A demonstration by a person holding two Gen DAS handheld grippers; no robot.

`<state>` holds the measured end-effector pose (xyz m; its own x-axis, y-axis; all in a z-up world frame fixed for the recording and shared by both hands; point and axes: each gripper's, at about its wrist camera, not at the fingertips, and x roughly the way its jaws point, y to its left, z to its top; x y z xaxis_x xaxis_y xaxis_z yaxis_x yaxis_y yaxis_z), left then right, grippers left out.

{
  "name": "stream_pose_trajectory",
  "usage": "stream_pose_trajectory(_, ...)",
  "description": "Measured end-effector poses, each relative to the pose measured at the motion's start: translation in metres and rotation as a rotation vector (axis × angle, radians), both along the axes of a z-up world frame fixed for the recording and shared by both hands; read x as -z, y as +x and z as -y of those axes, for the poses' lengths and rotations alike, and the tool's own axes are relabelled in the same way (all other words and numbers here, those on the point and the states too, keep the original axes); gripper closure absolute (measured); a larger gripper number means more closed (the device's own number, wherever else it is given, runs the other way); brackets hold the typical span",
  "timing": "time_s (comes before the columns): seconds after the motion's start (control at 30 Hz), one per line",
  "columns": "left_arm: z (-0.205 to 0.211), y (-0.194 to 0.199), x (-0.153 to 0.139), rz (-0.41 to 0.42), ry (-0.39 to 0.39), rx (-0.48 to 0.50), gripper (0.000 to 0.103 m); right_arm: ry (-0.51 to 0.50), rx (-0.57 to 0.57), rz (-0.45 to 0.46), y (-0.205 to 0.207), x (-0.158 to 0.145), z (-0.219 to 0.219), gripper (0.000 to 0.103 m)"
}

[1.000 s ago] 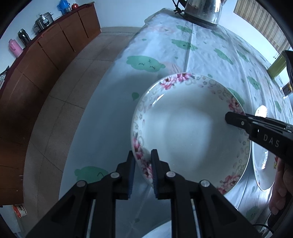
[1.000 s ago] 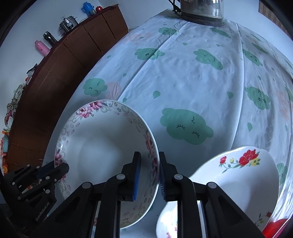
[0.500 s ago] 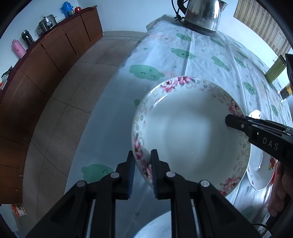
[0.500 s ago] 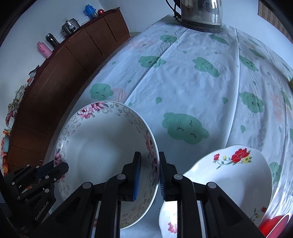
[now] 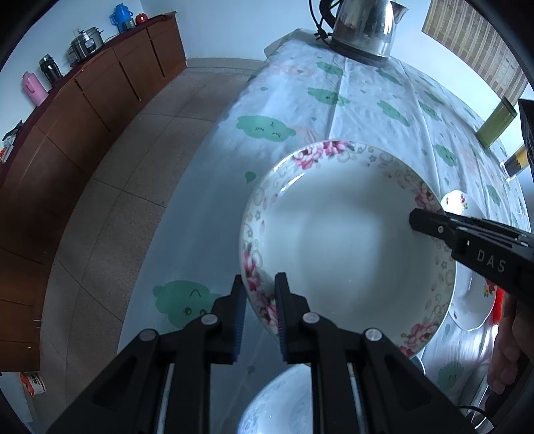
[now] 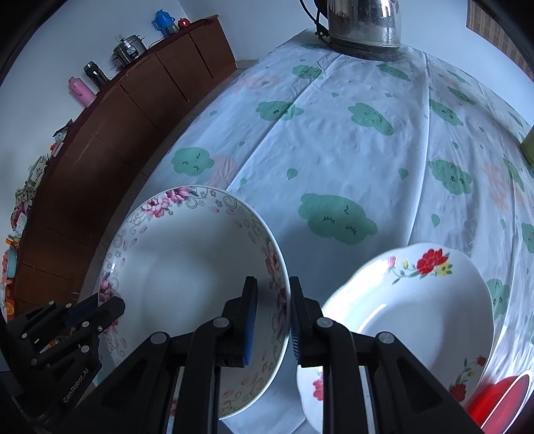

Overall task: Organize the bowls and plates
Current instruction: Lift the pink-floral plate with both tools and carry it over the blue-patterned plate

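Closest to both cameras, the pink-flowered plate (image 5: pixel 347 240) is pinched at opposite edges: the left gripper (image 5: pixel 259 308) has its fingers clenched on the near rim, and the right gripper (image 6: pixel 271 315) grips the rim across from it. The plate hangs just above the surface (image 6: pixel 333 150), not resting on it. Both grippers point steeply downward, and part of a hand (image 5: pixel 507 354) shows behind the right one. To carry this well, I judge the two sides should rise evenly so the plate stays level and neither rim slips out. Just beside it sits a red-flowered plate (image 6: pixel 417 310), a likely place to stack, and another dish (image 5: pixel 277 400) lies below the left fingers. Far off, a kettle (image 6: pixel 363 23) stands at the surface's end.
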<state>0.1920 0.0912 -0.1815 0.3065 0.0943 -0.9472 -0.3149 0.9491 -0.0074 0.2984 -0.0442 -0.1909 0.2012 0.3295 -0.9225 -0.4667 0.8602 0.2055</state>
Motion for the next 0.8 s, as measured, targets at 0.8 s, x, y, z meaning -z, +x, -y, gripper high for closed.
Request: stream_pose_trajectory(0.8,0.003,-0.033,-0.017,0.029,-0.01,0.023,0.089,0.008,0.036,0.007,-0.039,-0.015,0.011,0.083)
